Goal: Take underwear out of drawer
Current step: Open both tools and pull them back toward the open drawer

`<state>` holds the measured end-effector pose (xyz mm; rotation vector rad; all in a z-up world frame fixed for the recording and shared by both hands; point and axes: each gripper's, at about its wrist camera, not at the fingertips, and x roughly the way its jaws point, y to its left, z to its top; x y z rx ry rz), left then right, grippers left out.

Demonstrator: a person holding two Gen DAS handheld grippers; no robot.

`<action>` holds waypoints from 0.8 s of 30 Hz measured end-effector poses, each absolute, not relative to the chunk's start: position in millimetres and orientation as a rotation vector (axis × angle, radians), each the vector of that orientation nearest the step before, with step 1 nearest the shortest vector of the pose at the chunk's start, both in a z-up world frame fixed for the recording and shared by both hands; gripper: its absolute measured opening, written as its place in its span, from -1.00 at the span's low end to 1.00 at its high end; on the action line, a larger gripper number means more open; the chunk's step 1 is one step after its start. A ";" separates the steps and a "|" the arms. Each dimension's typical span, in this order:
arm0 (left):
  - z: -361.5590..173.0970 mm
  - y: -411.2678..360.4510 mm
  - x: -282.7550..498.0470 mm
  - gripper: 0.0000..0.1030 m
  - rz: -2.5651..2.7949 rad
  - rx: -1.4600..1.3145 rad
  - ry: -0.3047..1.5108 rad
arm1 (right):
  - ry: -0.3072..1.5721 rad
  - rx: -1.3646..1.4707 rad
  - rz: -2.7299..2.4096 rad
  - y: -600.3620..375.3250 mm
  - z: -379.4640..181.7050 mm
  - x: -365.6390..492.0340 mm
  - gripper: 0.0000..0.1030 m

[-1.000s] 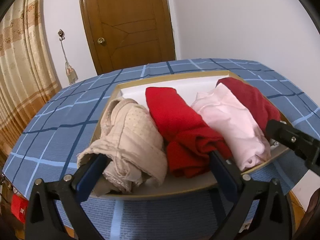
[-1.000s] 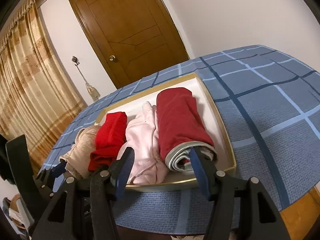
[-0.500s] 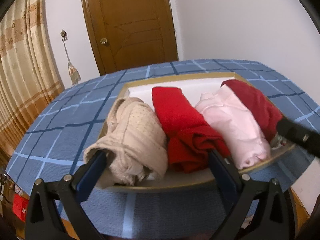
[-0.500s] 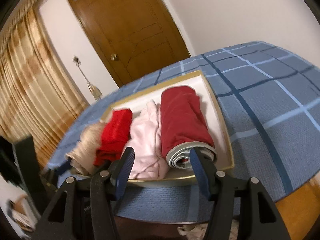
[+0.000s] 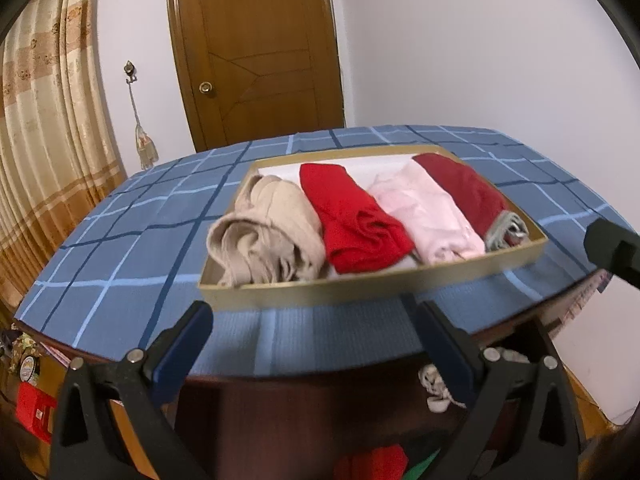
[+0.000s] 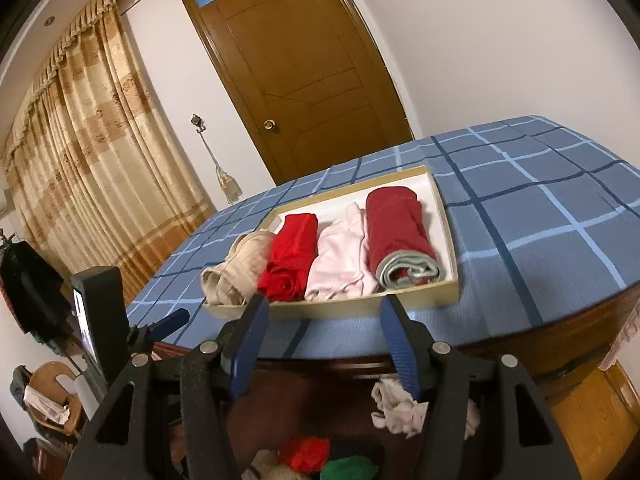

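Note:
A shallow gold-rimmed drawer (image 5: 360, 284) (image 6: 340, 312) lies on the blue checked tablecloth. It holds a row of rolled underwear: beige (image 5: 264, 236) (image 6: 236, 272), bright red (image 5: 356, 228) (image 6: 292, 256), pink (image 5: 428, 220) (image 6: 344, 256) and dark red with a grey waistband (image 5: 464, 196) (image 6: 400, 236). My left gripper (image 5: 312, 328) hangs open and empty in front of the drawer's near wall, short of the beige and red rolls. My right gripper (image 6: 324, 332) is open too, holding nothing, just before the near wall below the pink and dark red rolls.
The table's near edge (image 6: 480, 344) runs right under both grippers. Loose clothes lie on the floor below: a white bundle (image 6: 400, 404) and red and green pieces (image 6: 304, 452). A wooden door (image 5: 256, 52) and a curtain (image 6: 80, 160) stand beyond the table.
Both grippers have drawn back from the drawer toward the table's near edge; their fingers no longer flank the rolls. Every roll stays in place and both grippers stay empty.

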<state>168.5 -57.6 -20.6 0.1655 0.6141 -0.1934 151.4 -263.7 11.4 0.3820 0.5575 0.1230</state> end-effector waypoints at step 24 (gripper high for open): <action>-34.4 -44.3 98.3 0.99 -0.181 0.233 0.621 | 0.559 0.312 0.129 -246.6 -7.6 81.3 0.18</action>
